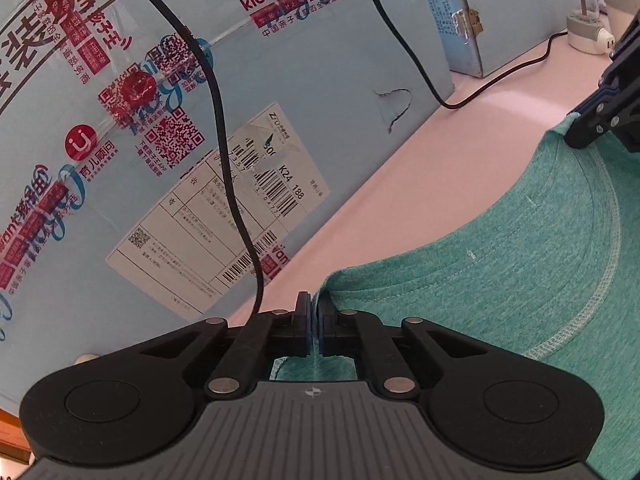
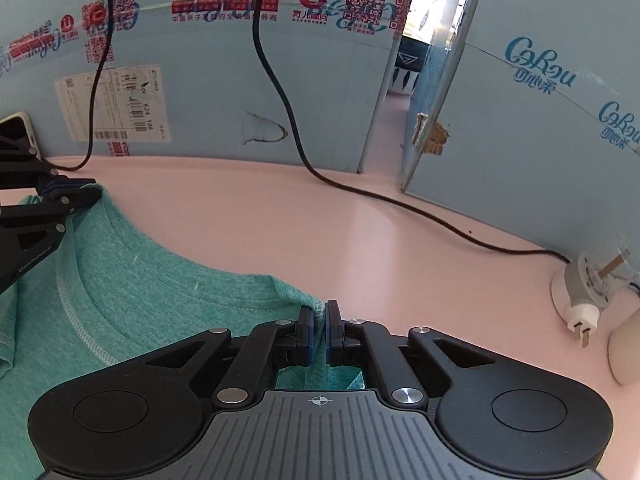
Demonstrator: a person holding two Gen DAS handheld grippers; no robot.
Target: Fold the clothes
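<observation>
Blue cardboard boxes (image 2: 224, 92) fill the upper half of both wrist views, printed with logos and a shipping label, standing on a pink tabletop (image 2: 400, 240) with black cables (image 2: 280, 80) trailing down across it. The green T-shirt (image 2: 132, 292) lies flat on the pink surface in the lower left of the right wrist view and lower right of the left wrist view, neckline up toward the boxes. It looks like a light, soft, limp knit, so it should drape and sag between grips, and likely wrinkle or slide a bit on the smooth table; no fragility concern. Best holds seem to be the stitched shoulder edges either side of the collar, where seams give the pads some bite. Left gripper (image 1: 314, 314) is clenched on the shirt's shoulder edge at bottom centre of its view; right gripper (image 2: 319, 326) is clenched on the opposite shoulder corner, fabric pinched between blue pads. A white plug adapter (image 2: 580, 304) sits at the right edge, well apart from the shirt.
</observation>
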